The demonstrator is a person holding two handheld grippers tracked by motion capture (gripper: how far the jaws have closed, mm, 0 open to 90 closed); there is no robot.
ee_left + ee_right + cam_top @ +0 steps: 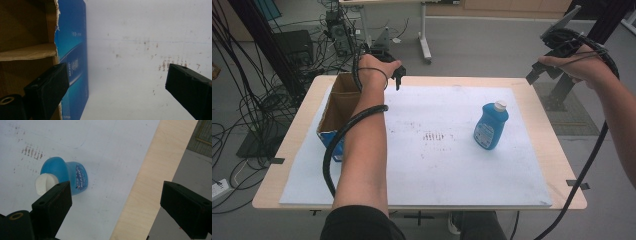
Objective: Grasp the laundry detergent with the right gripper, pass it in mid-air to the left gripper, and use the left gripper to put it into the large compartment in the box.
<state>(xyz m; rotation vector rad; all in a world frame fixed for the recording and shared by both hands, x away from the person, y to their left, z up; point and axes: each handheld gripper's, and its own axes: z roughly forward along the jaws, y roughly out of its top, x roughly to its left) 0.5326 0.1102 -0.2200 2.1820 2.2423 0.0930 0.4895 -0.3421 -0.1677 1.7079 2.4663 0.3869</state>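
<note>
Bottle [490, 126], blue with a white cap, stands upright on the white sheet [432, 165] at about three o'clock from its middle. Beyond it the right gripper [539, 74] hovers off the table's far right corner at two o'clock, jaws apart and empty. At eleven o'clock the left gripper [398, 75] hangs just beside the open cardboard box [332, 114], jaws wide apart, holding nothing.

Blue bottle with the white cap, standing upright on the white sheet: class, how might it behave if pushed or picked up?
The blue bottle stands taller than its base, so a push near its white cap would probably tip it. Its smooth, rounded plastic sides may slip in a claw. It looks rigid, likely not fragile; its weight can't be judged.
</note>
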